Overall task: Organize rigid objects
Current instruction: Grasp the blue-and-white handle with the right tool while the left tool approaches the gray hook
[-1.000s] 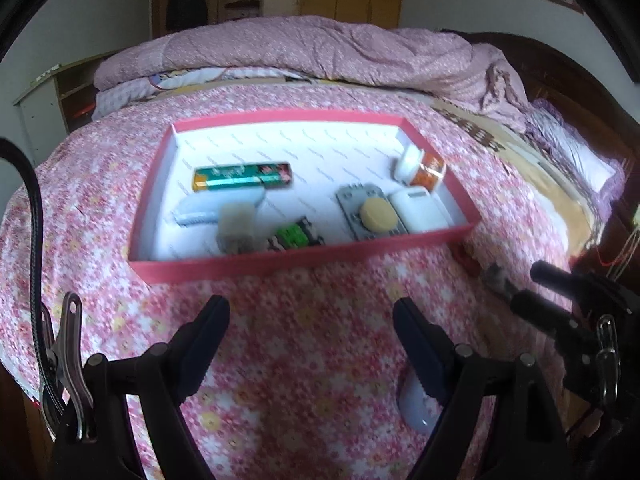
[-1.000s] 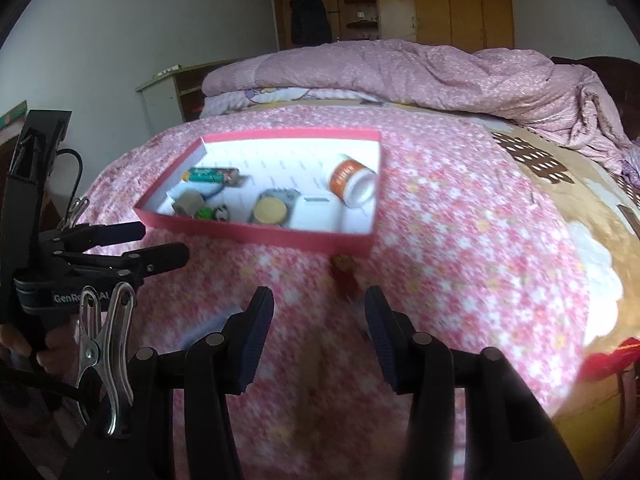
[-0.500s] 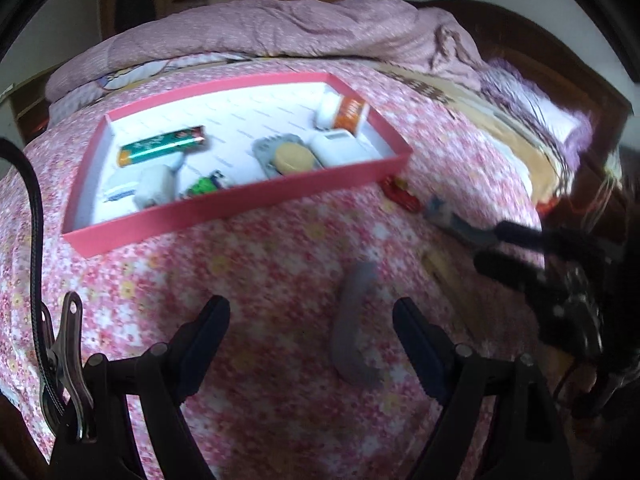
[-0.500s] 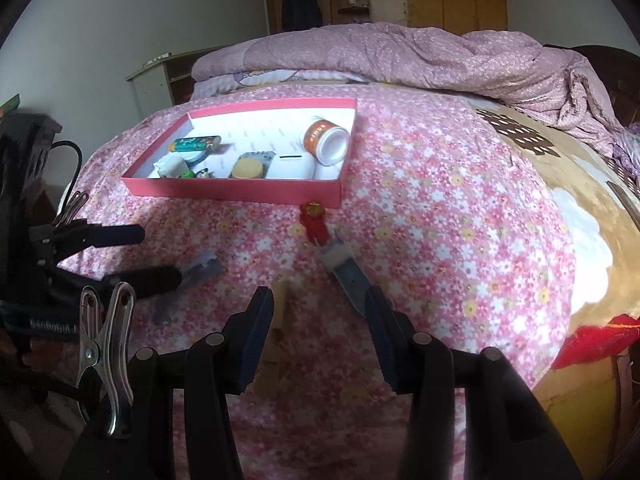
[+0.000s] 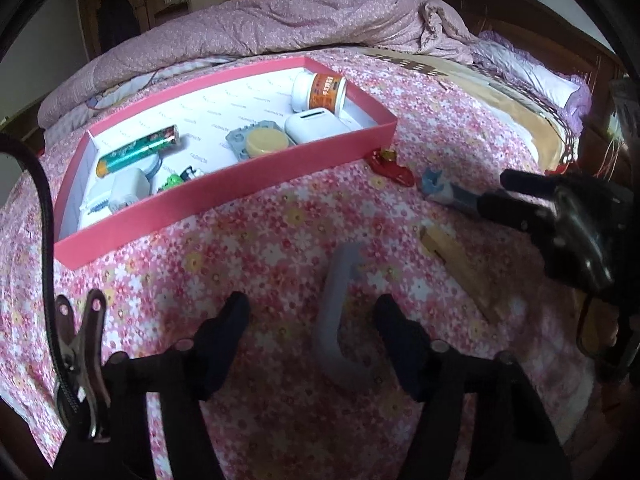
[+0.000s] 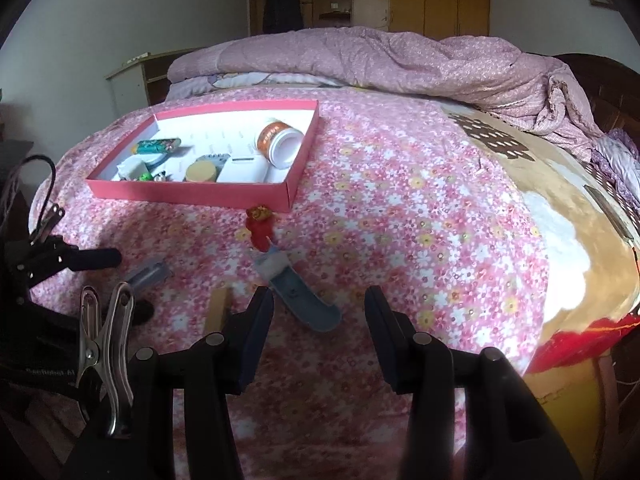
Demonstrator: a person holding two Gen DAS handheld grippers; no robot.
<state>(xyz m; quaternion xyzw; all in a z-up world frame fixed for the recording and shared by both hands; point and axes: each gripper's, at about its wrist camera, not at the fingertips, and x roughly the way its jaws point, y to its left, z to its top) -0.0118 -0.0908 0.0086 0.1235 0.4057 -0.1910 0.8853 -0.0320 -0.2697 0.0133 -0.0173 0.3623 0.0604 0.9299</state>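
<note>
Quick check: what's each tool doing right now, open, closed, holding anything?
Left tool: open, has just been closing; grey piece between jaws, ungripped.
Right tool: open, empty.

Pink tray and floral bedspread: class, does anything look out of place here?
Yes. Four things lie loose on the bedspread outside the pink tray: a red toy, a blue toy skateboard, a wooden block and a grey plastic piece. The rest sits inside.

The left gripper (image 5: 310, 314) pointed steeply down, its jaws just then closing yet parted, the pads apparently pressing on nothing. The right gripper (image 6: 318, 310) tilted down beside it, jaws apart and steady, nothing gripped. Each gripper showed at the edge of the other's view.
</note>
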